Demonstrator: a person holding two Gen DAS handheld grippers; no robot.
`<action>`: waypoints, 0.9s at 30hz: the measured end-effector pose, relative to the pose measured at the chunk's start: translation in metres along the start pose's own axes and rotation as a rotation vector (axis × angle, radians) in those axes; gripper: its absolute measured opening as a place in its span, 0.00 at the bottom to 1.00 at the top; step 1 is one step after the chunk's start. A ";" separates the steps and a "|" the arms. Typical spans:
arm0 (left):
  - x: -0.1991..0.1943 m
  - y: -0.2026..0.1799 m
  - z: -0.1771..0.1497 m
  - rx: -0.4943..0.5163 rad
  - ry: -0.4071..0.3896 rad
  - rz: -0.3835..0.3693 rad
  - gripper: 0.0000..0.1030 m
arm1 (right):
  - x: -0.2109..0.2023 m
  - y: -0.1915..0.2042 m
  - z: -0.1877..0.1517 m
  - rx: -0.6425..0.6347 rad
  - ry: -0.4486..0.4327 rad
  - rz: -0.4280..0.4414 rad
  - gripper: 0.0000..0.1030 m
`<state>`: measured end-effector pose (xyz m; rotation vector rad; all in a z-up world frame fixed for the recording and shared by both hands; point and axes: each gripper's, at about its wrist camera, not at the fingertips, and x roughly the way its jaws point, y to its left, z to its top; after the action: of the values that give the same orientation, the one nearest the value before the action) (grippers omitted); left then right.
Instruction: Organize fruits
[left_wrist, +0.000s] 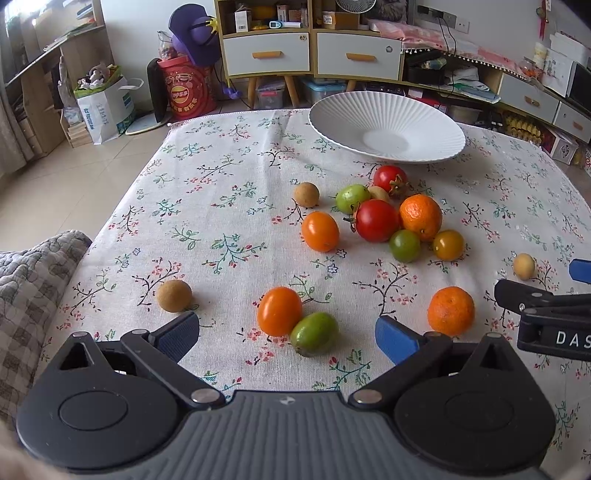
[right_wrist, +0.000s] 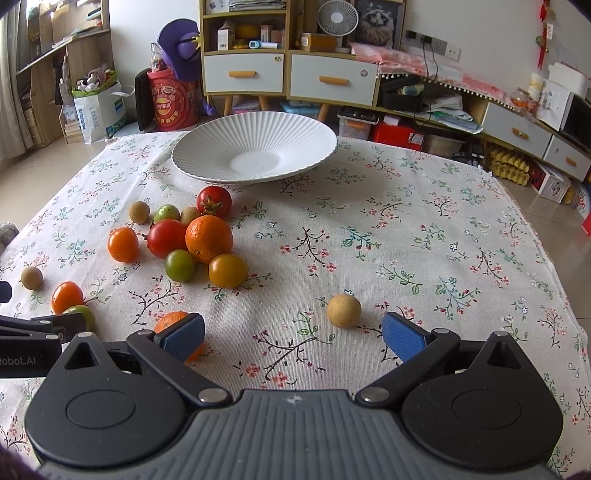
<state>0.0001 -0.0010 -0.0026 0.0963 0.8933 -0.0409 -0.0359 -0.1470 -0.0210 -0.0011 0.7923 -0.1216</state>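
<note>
A white ribbed plate (left_wrist: 424, 122) (right_wrist: 207, 147) stands empty at the table's far side. Several small fruits lie on the floral cloth: a cluster with red tomatoes (left_wrist: 376, 220) (right_wrist: 167, 238) and an orange (left_wrist: 421, 216) (right_wrist: 208, 239). My left gripper (left_wrist: 287, 338) is open; an orange tomato (left_wrist: 279, 311) and a green fruit (left_wrist: 314, 334) lie between its fingers' line. A mandarin (left_wrist: 451, 311) lies to its right. My right gripper (right_wrist: 293, 338) is open, with a tan longan (right_wrist: 344, 310) just ahead of it.
Other longans (left_wrist: 173, 295) (left_wrist: 306, 194) lie to the left. The cloth-covered table (right_wrist: 443, 240) drops off to floor on the left and right. A quilted cushion (left_wrist: 33, 280) is at the left edge. Cabinets and boxes stand behind the table.
</note>
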 end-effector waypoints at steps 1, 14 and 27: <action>0.000 0.000 0.000 0.000 0.000 0.000 0.94 | 0.000 0.000 0.000 0.000 0.000 0.000 0.99; 0.001 -0.004 -0.003 0.003 0.001 0.001 0.94 | 0.000 0.000 0.000 -0.001 0.002 0.000 0.99; 0.001 -0.004 -0.003 0.003 0.002 0.000 0.94 | 0.000 0.000 0.000 -0.002 0.002 0.000 0.99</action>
<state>-0.0023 -0.0043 -0.0052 0.0991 0.8950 -0.0425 -0.0360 -0.1470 -0.0207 -0.0030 0.7944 -0.1210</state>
